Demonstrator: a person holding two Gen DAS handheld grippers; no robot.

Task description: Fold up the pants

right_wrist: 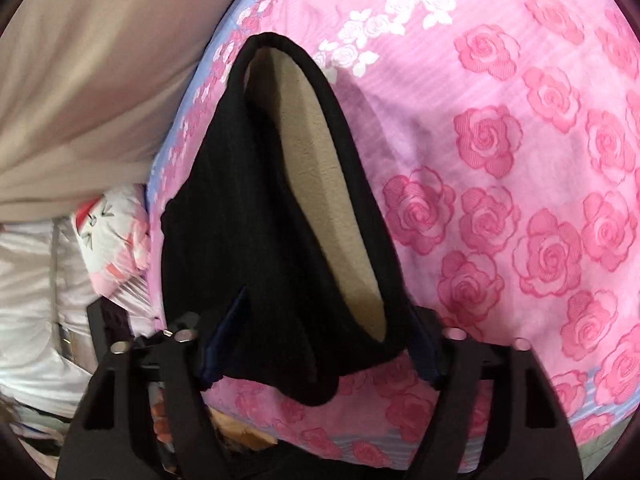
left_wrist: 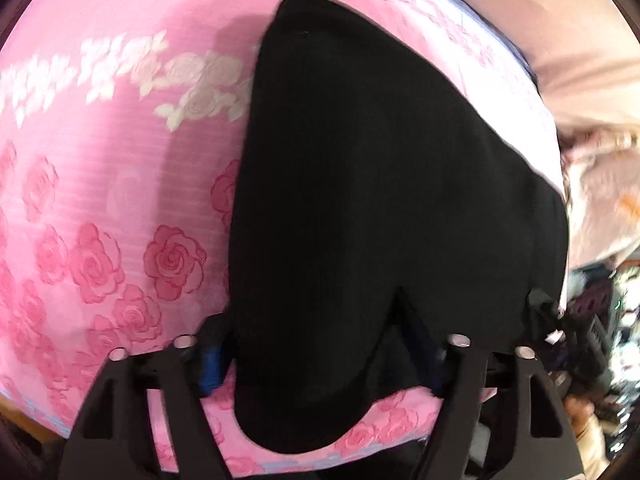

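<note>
The black pants (left_wrist: 360, 200) hang over a pink rose-patterned bedsheet (left_wrist: 100, 180), lifted off it. My left gripper (left_wrist: 320, 344) sits under their near edge; the cloth drapes over and hides the fingertips, and the blue pads stand wide apart, so I cannot tell whether they pinch it. In the right wrist view the pants (right_wrist: 232, 216) show a beige fleece lining (right_wrist: 320, 184) inside an open end. My right gripper (right_wrist: 316, 344) has the cloth bunched between its blue pads (right_wrist: 222, 336); the tips are hidden.
The bedsheet (right_wrist: 520, 160) fills most of both views. A beige curtain or wall (right_wrist: 88, 80) and a white printed pillow (right_wrist: 112, 232) lie to the left of the right gripper. Cluttered dark items (left_wrist: 600, 320) stand beyond the bed edge at the right.
</note>
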